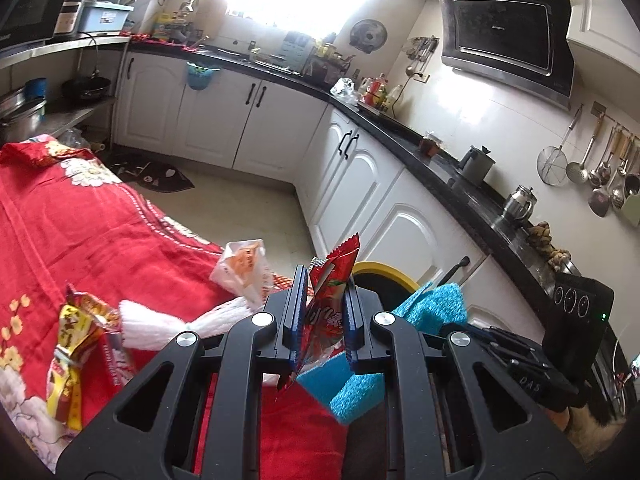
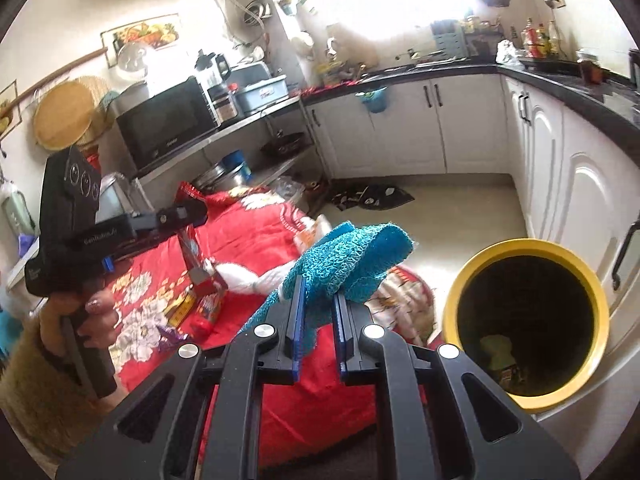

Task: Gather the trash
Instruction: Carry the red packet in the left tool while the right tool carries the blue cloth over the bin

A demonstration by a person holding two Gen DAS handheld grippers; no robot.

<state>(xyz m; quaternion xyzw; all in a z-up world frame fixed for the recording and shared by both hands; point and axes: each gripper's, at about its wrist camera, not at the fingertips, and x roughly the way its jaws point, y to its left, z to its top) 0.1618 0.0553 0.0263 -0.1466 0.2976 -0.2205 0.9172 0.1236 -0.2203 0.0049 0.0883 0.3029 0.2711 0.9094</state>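
L gripper clamps red wrapper, R gripper pinches blue cloth by its edge; risk: either slips or misses yellow bin w/ a loose swing.

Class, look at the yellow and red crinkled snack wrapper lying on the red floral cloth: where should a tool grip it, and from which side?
Grip the yellow and red crinkled snack wrapper at its raised, crumpled upper end, coming down from above. That end stands off the red floral cloth, so fingers can likely close across it; the lower part lies flat, with little to pinch.
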